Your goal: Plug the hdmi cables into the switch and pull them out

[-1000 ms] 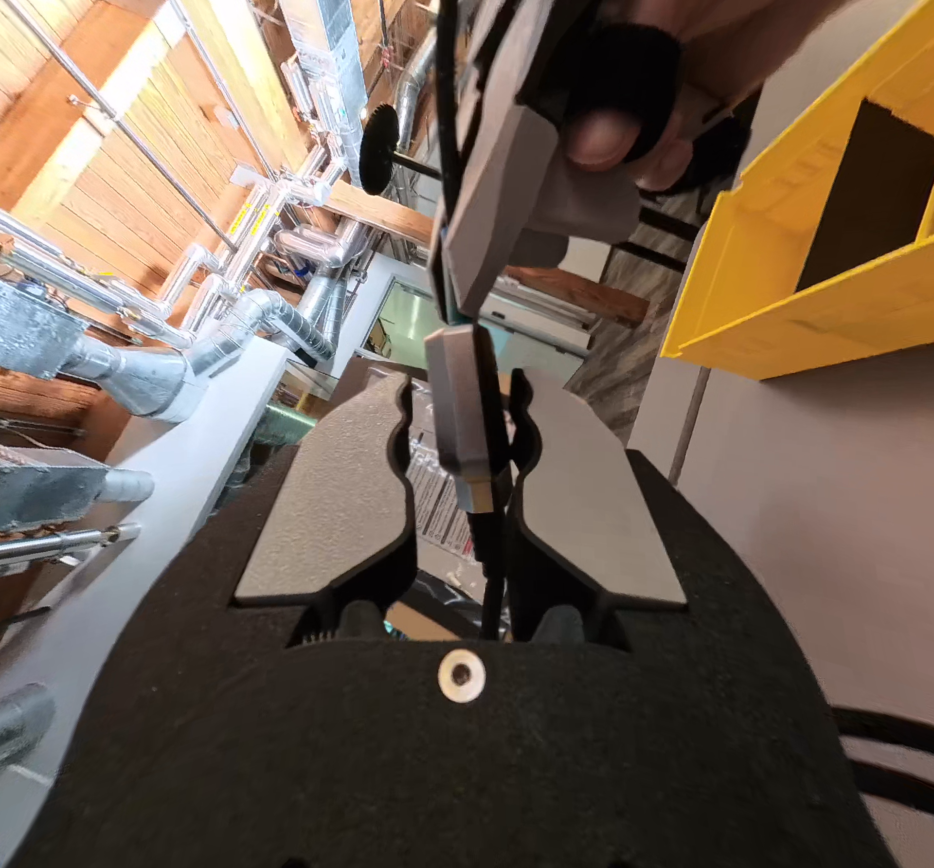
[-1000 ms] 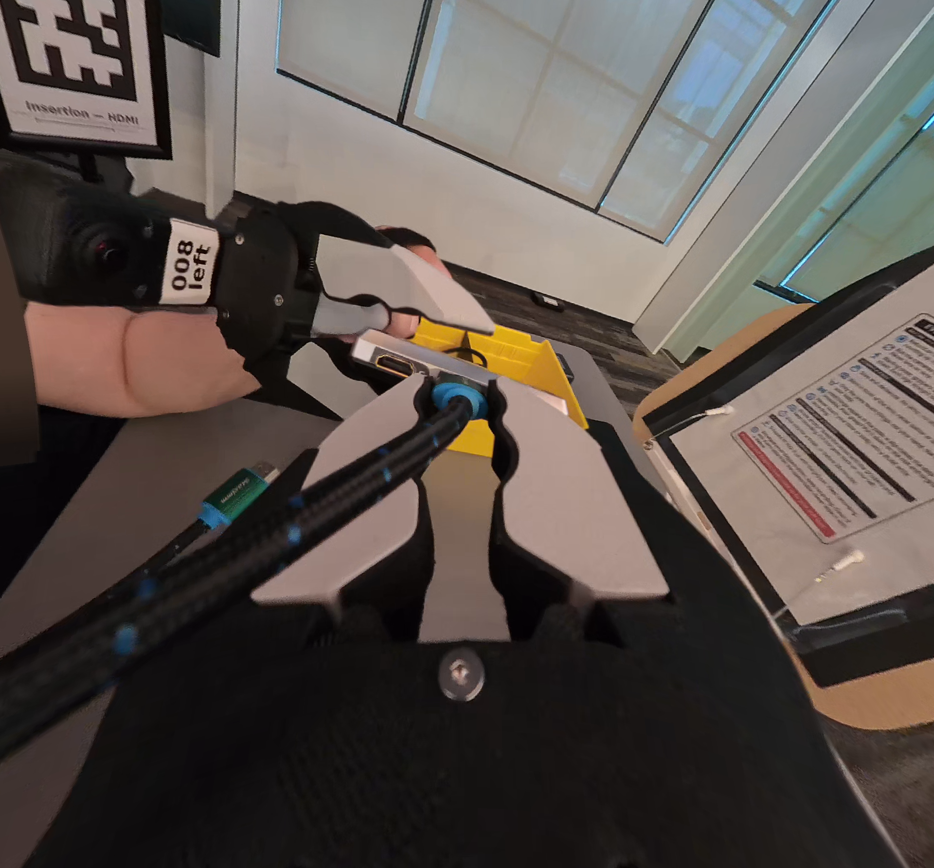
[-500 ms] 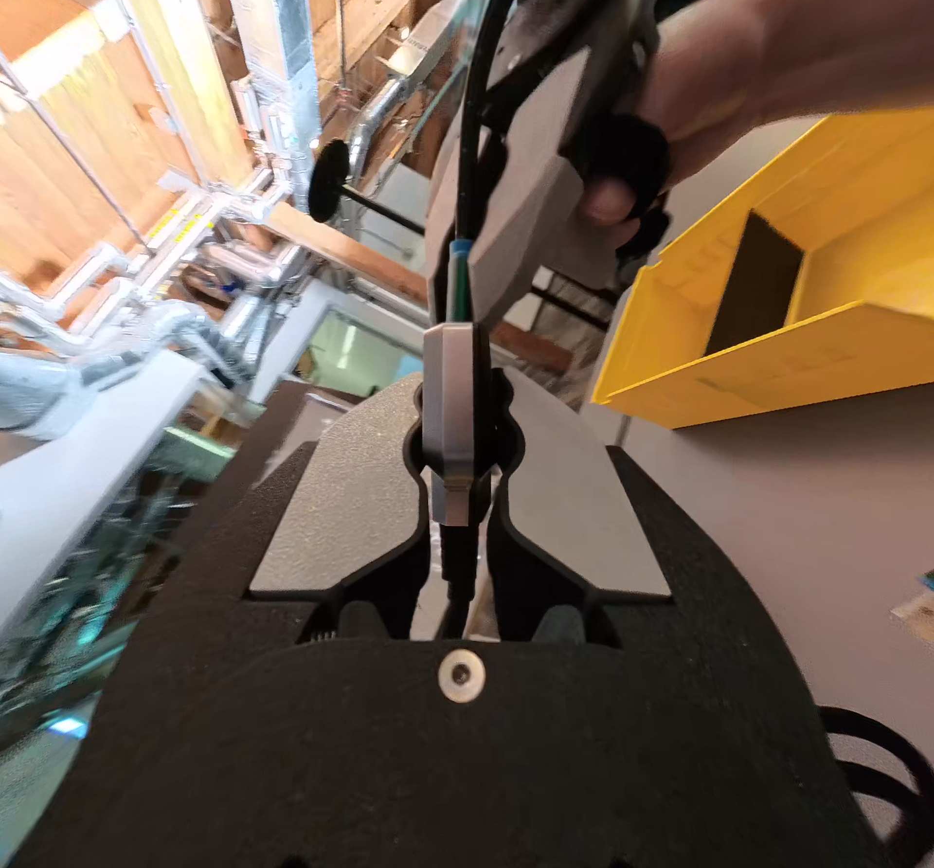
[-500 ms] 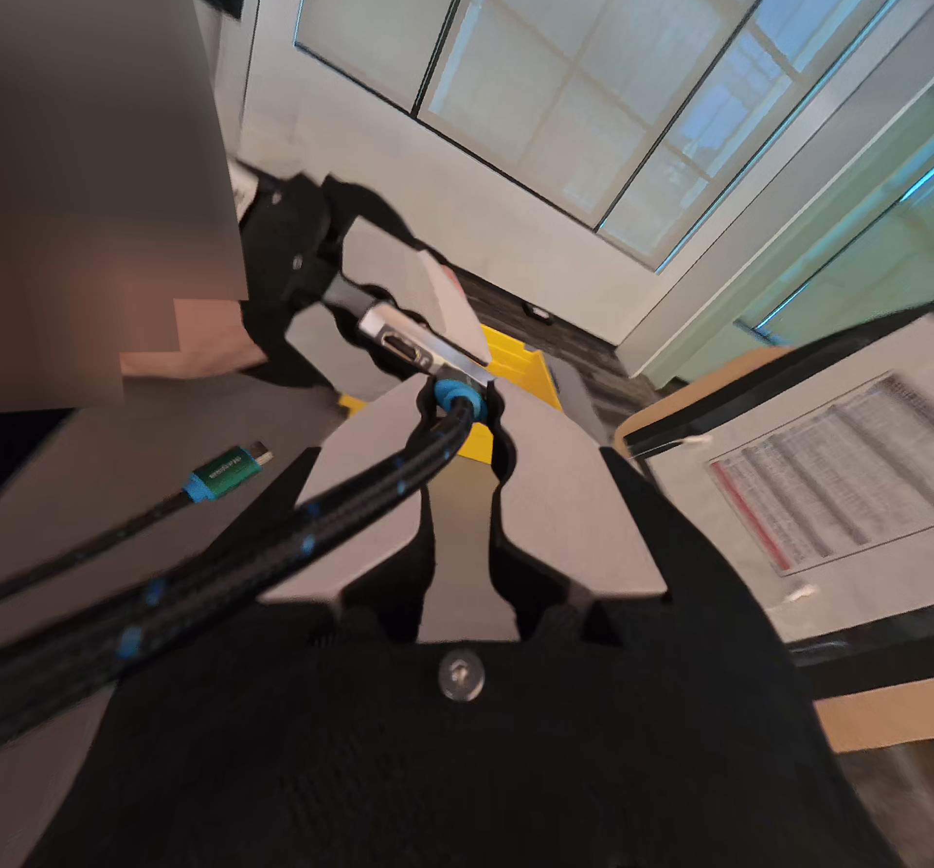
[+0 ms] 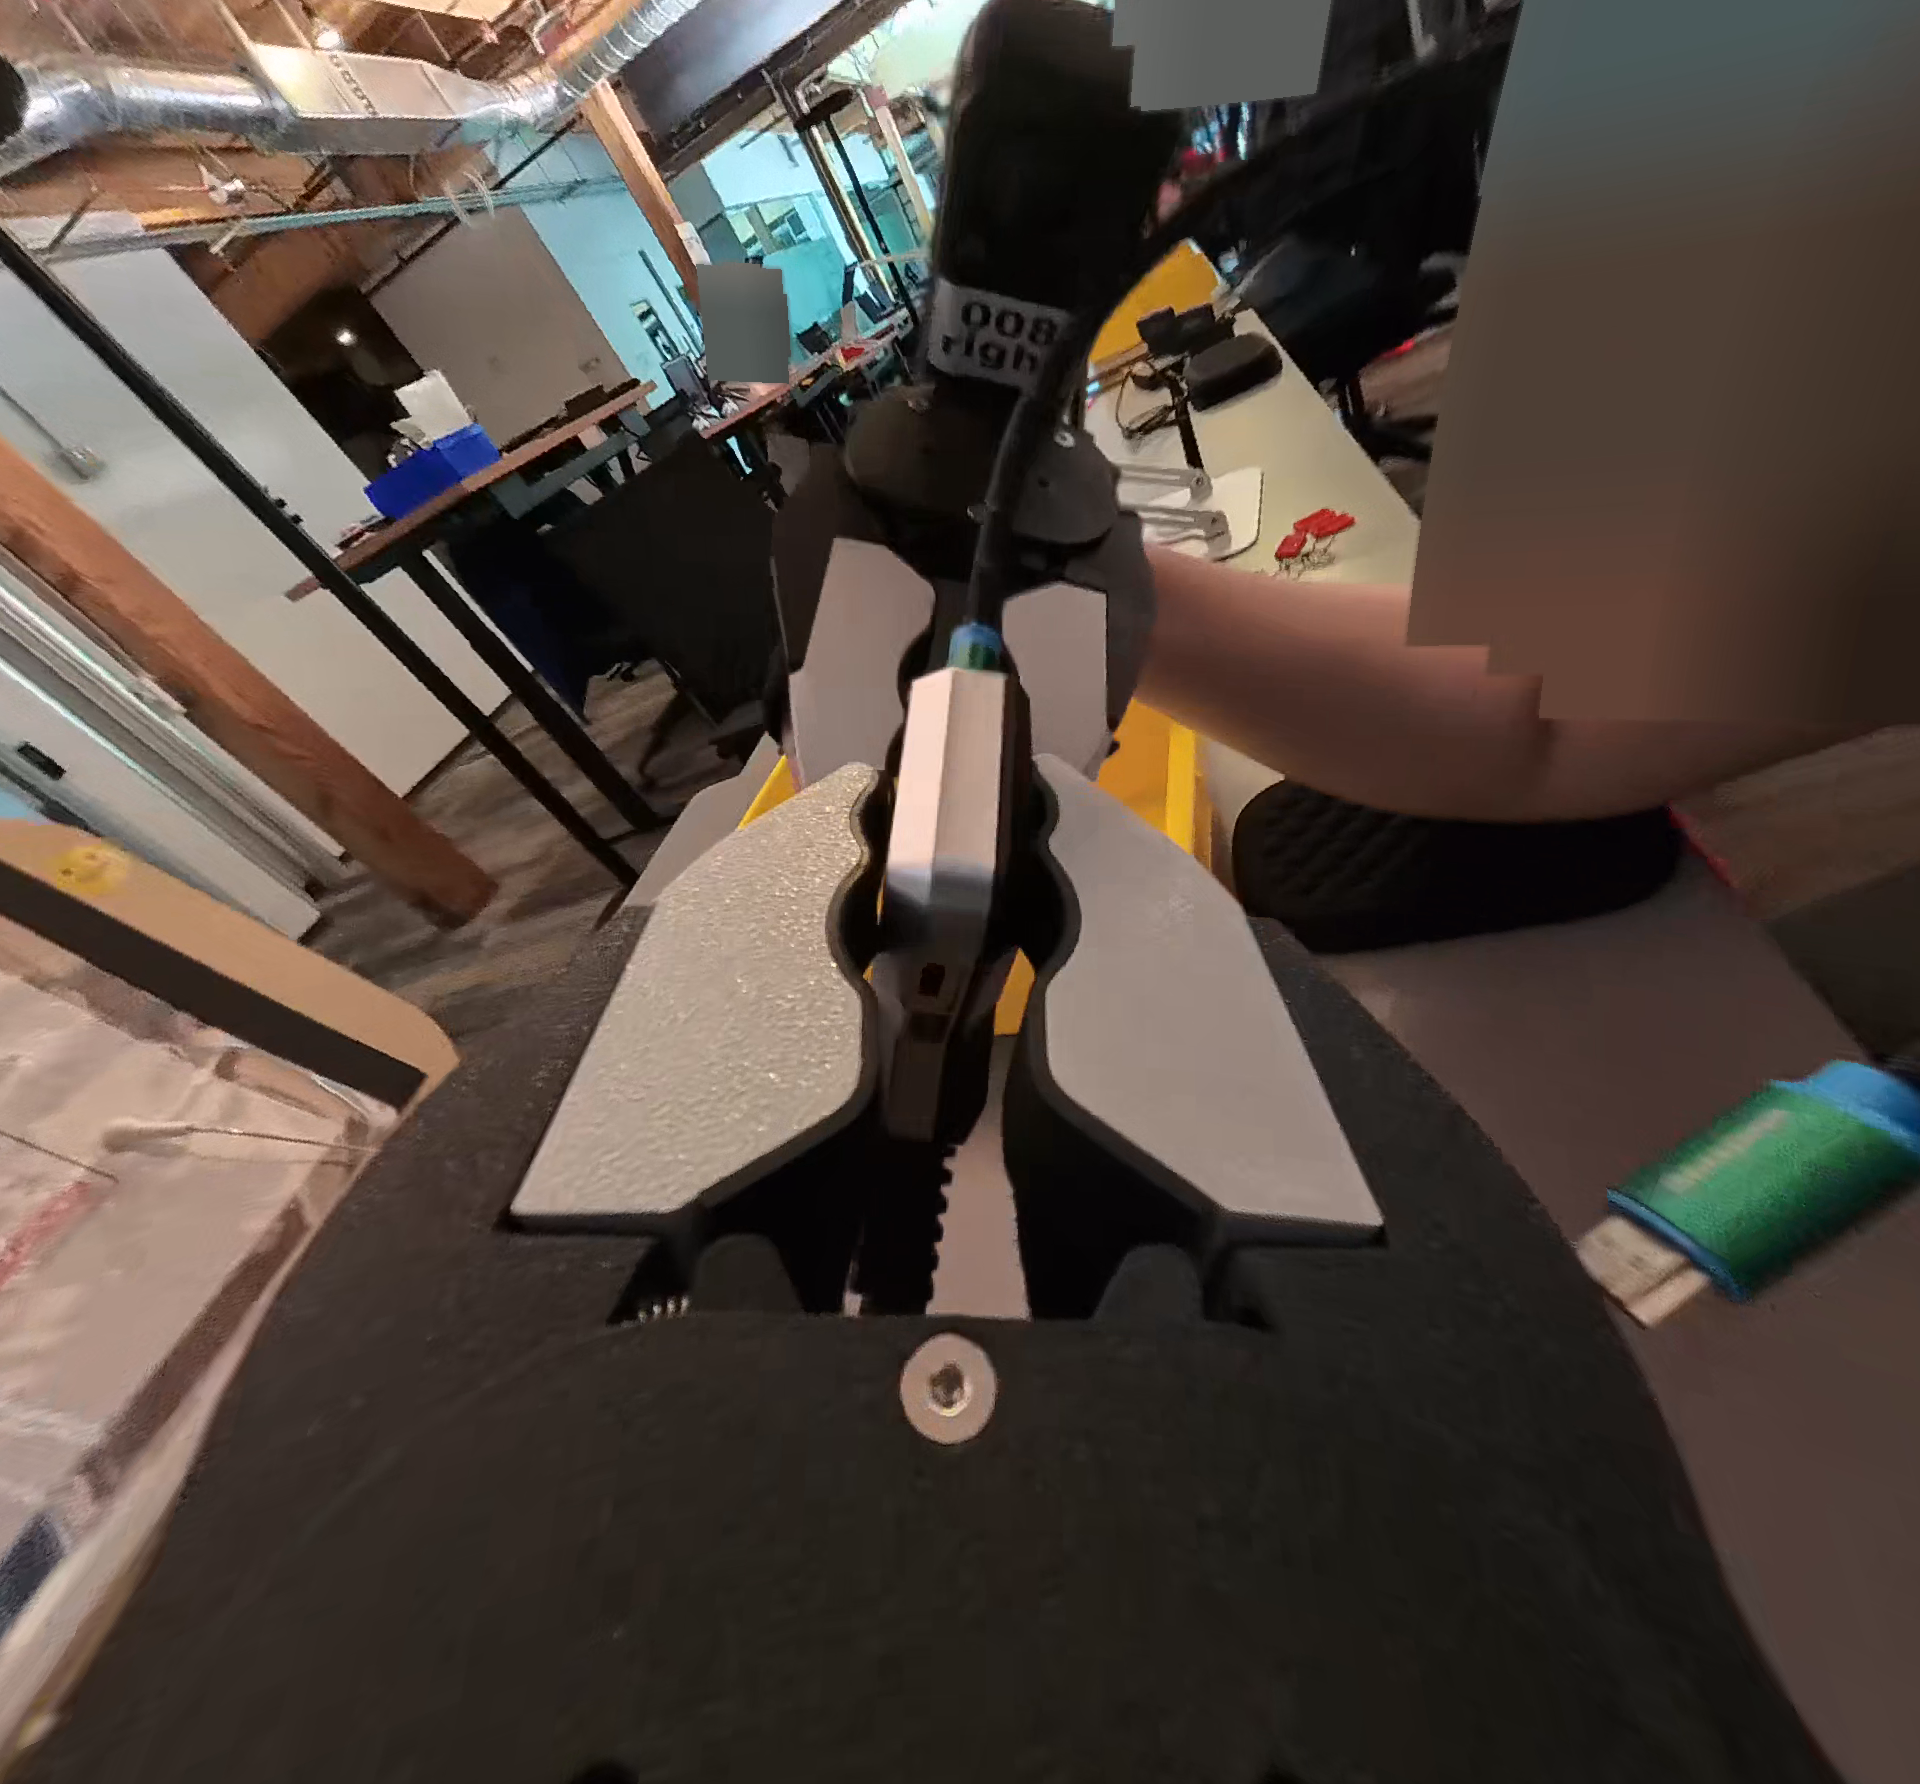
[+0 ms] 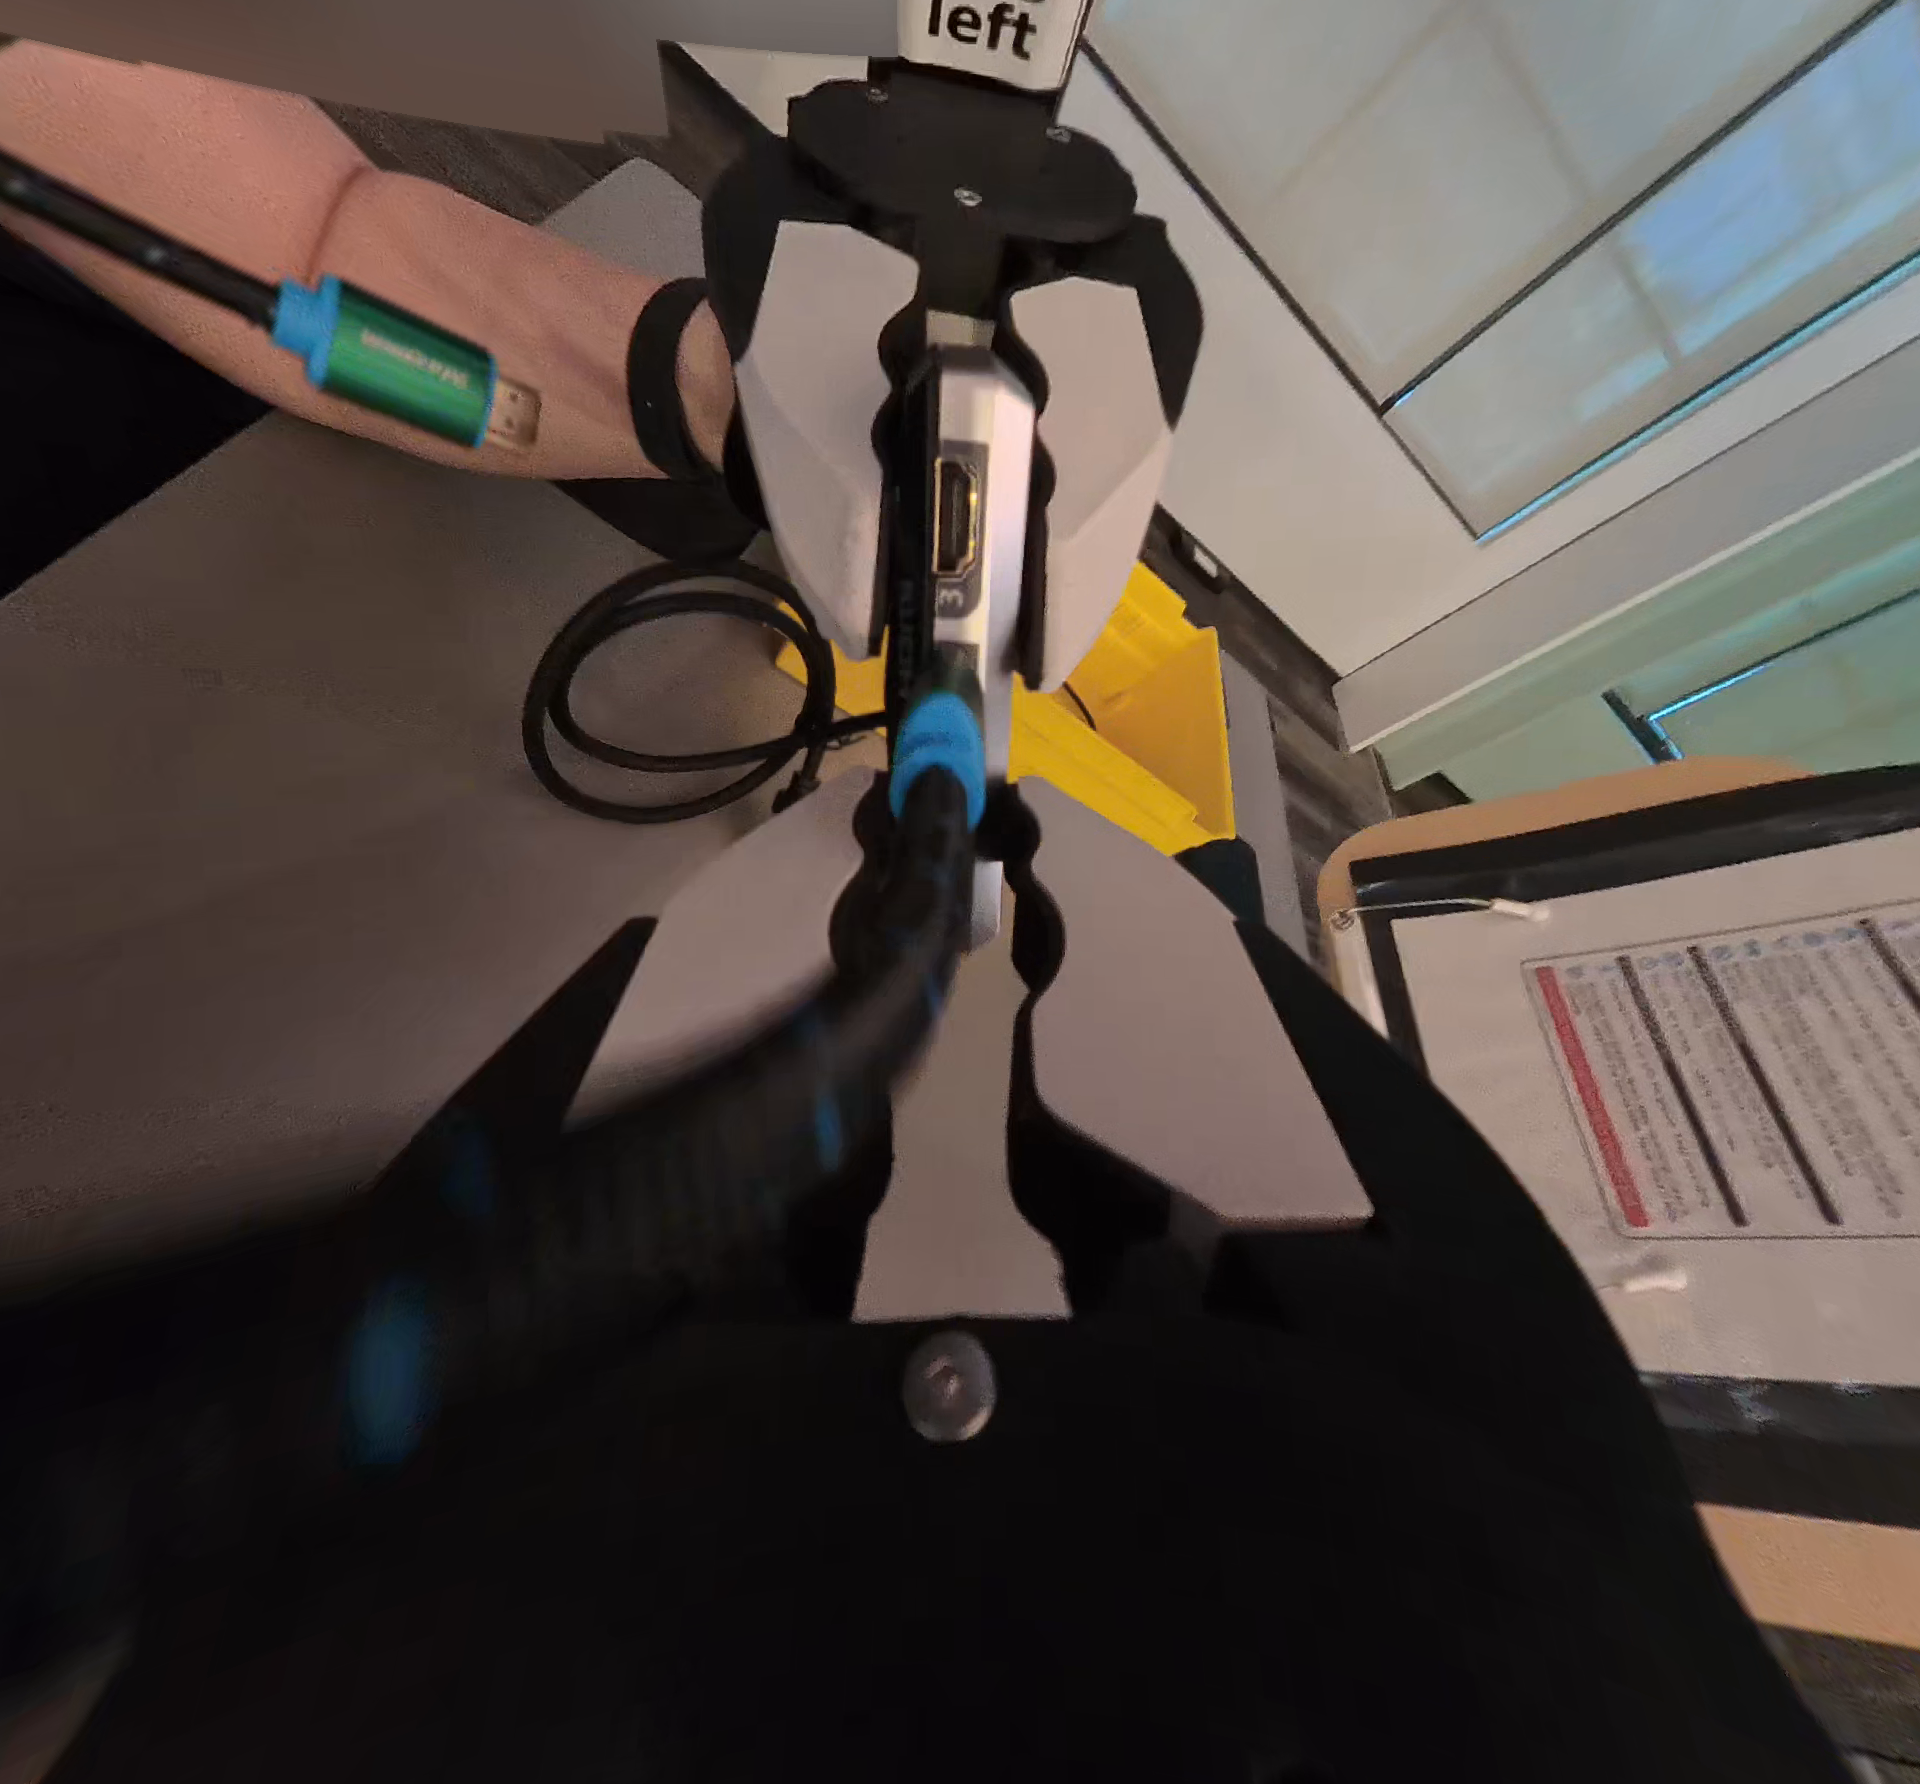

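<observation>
Moved: both views have swung from ceiling and windows to level, and the two claws now face each other head-on.
Left claw (image 5: 951, 887): closed on the silver switch (image 5: 945, 799), which stands on edge between its pads.
Right claw (image 6: 940, 861): closed around the blue-collared plug (image 6: 935, 747) of a braided cable, seated in the switch's lower port.
Open port: an empty socket (image 6: 958, 513) shows just above that plug.
Spare cable: green plug (image 6: 405, 363) hangs free off to one side, well apart.
Room: grey counter (image 6: 260, 747) lies open below; yellow bin (image 6: 1153, 726) sits behind the switch; coiled black cord (image 6: 665, 695) beside it.
Forearm: bare arm (image 5: 1351, 685) reaches in level.
</observation>
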Available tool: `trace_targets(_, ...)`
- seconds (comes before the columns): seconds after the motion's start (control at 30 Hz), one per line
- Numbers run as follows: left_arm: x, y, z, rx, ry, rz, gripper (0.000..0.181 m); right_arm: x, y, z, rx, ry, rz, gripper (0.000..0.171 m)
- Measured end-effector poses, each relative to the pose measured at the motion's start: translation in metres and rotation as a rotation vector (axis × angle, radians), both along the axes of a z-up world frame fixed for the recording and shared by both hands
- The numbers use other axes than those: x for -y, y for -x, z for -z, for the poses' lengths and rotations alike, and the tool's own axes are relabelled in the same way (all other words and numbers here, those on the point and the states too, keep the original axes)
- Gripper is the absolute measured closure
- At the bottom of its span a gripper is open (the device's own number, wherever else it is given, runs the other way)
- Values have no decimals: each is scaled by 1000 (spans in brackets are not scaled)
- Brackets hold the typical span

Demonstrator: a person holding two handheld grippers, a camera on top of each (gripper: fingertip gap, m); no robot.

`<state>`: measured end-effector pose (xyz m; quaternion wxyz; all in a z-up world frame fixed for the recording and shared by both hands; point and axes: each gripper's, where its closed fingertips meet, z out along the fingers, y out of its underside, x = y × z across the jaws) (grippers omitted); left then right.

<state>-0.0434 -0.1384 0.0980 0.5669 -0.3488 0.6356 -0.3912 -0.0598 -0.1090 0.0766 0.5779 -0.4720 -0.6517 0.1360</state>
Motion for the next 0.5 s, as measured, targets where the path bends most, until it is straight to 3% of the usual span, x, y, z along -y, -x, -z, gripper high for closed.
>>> trace_targets(0.17,-23,0,-4,13,172,-47,155,-18,-4,3,-61,190,29,151)
trace_targets(0.23,-33,15,-25,74,251,-69,130,-28,-15,-2,-87,197,103,151)
trace_targets(0.37,-62,72,-69,227,321,-203,123,-46,-69,-32,-193,228,290,151)
trace_targets(0.5,-76,115,-87,282,326,-281,128,-62,-143,-86,-248,329,480,151)
